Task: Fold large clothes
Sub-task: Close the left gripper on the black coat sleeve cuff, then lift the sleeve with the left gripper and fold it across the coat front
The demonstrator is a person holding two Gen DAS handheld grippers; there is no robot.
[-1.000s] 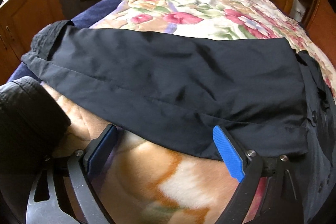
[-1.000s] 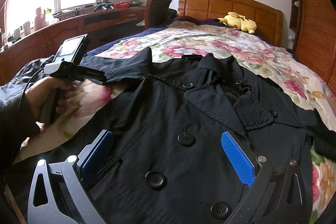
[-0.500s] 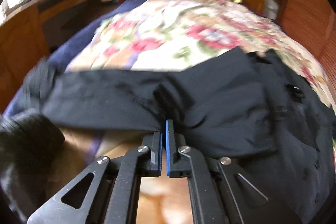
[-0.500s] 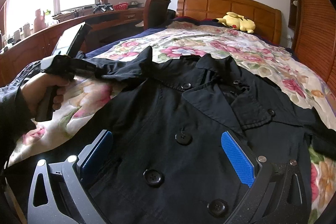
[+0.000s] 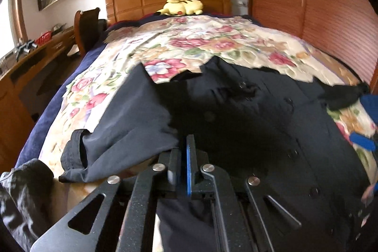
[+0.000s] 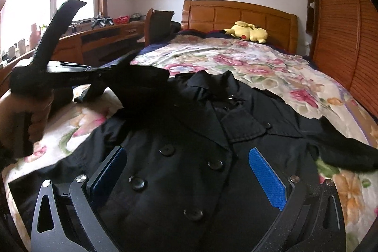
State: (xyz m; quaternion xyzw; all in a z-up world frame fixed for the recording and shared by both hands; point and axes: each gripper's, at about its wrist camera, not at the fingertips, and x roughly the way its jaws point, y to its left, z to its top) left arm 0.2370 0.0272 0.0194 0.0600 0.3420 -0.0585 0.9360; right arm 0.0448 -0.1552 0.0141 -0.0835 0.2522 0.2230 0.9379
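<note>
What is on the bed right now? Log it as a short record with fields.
surface: bed with floral cover
garment: black coat, front up, buttons showing
sleeve: sleeve lifted off the cover
left hand-held gripper: shut on the sleeve
right hand-held gripper: open over the coat front
other: yellow plush by the headboard

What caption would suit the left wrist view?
Left claw shut on a black coat's sleeve, lifting it over the floral bedspread.
</note>
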